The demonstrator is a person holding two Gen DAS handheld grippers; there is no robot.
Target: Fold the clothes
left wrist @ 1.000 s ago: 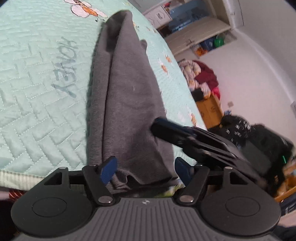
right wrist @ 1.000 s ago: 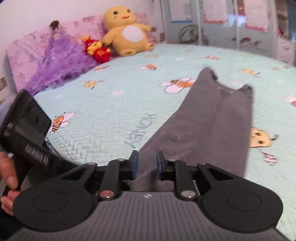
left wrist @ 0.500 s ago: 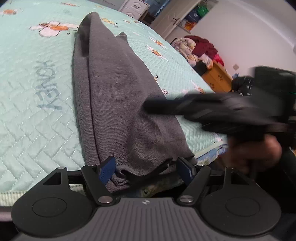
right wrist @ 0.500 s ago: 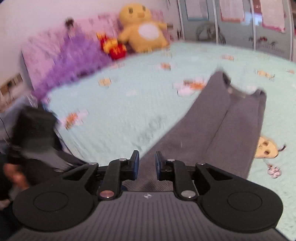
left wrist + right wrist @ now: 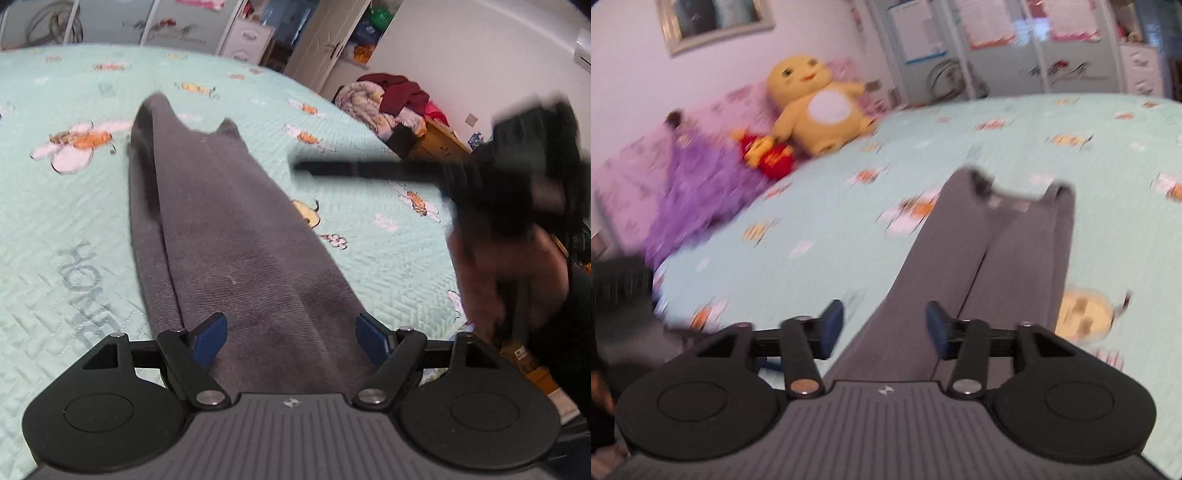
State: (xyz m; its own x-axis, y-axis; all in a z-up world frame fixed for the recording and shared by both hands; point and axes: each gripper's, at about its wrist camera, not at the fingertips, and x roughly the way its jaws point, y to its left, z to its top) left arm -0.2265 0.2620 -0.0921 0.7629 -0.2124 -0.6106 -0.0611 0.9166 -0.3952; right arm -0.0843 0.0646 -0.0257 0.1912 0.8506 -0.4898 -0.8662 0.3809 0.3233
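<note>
Lengthwise, the dark grey knitted garment [image 5: 236,236] lies as a long narrow strip on the mint-green quilted bedspread [image 5: 74,206], its sides already laid in toward a middle seam, one end draped over the near edge of the bed and the other reaching toward the far side. The left gripper [image 5: 291,334] hovers over that near end with its blue pads spread apart, gripping nothing; the right gripper [image 5: 884,326] is likewise released, its jaws standing wide over the strip's left edge. By my judgement the garment is partly folded, and a crosswise fold would still shorten it: that calls for both near corners pinched evenly and carried toward the far end. Around it, a yellow plush toy [image 5: 816,103] and a purple frilly fabric [image 5: 690,184] sit far to the left, well clear. A heap of clothes [image 5: 388,103] lies beyond the bed's right side. Nothing blocks the strip.
</note>
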